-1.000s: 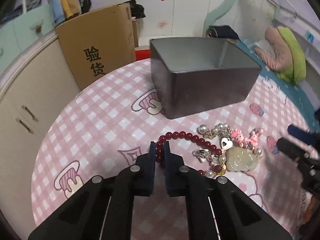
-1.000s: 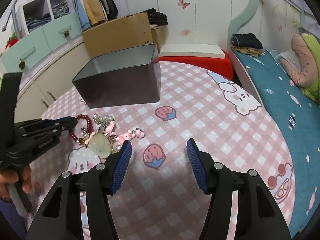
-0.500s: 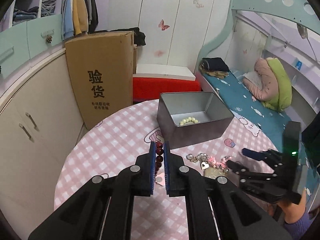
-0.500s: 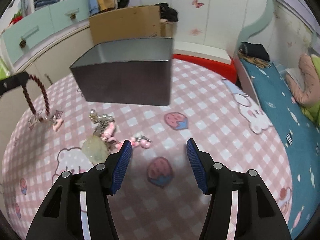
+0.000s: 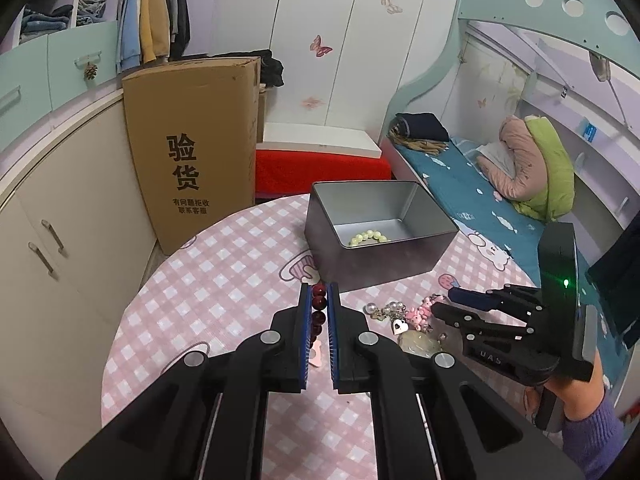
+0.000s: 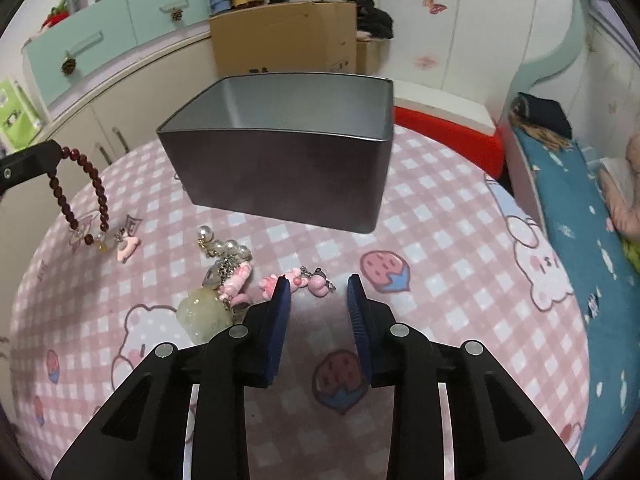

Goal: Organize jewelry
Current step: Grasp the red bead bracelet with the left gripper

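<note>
My left gripper [image 5: 319, 293] is shut on a dark red bead bracelet [image 5: 319, 307] and holds it above the round table. In the right wrist view the bracelet [image 6: 68, 206] hangs in a loop from the left fingertip, with small charms at its bottom. My right gripper [image 6: 318, 286] points down at a pink charm [image 6: 314, 280] lying between its jaws, which are closing; the pads do not touch it. Left of it lie pearls [image 6: 224, 246] and a pale jade pendant [image 6: 202, 314]. A grey tin [image 5: 376, 270] holds a pale green bead bracelet [image 5: 368, 237].
The tin [image 6: 280, 176] stands at the table's far side. A tall cardboard box [image 5: 192, 148] and cream cabinets [image 5: 60, 240] stand beyond the left edge, a bed [image 5: 472, 192] to the right. A hand in a purple sleeve [image 5: 592, 432] holds the right gripper [image 5: 444, 302].
The left gripper rose with the red bracelet, lifting it off the table. The right gripper moved over to the pink charm and its jaws narrowed.
</note>
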The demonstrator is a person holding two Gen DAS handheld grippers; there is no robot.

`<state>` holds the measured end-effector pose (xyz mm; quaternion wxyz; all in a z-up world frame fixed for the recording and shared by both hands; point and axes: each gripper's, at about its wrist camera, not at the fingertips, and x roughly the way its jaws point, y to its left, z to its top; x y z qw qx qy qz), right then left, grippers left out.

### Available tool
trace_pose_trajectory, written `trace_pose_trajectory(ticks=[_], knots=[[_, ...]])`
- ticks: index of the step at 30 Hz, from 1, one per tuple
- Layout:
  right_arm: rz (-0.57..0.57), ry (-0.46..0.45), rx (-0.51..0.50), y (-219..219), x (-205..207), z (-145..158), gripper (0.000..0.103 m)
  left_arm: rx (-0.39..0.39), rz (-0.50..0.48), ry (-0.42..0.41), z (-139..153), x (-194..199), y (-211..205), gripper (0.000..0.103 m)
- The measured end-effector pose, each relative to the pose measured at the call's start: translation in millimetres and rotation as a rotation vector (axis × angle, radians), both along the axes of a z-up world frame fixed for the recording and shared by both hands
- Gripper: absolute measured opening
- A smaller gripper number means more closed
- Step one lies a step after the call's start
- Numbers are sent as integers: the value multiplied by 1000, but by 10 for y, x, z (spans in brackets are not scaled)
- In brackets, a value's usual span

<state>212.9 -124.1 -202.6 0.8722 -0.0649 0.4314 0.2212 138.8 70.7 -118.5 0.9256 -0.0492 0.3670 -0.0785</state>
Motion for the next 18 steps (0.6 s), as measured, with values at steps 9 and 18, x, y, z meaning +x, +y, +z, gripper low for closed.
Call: trace_pose_trajectory(ticks=[9, 18], knots=[[94, 29, 32, 66, 141, 17, 27, -6, -10, 17, -26, 7, 2, 6], [50, 17, 67, -1, 61, 82, 12, -22, -30, 23, -8, 49, -43, 6]])
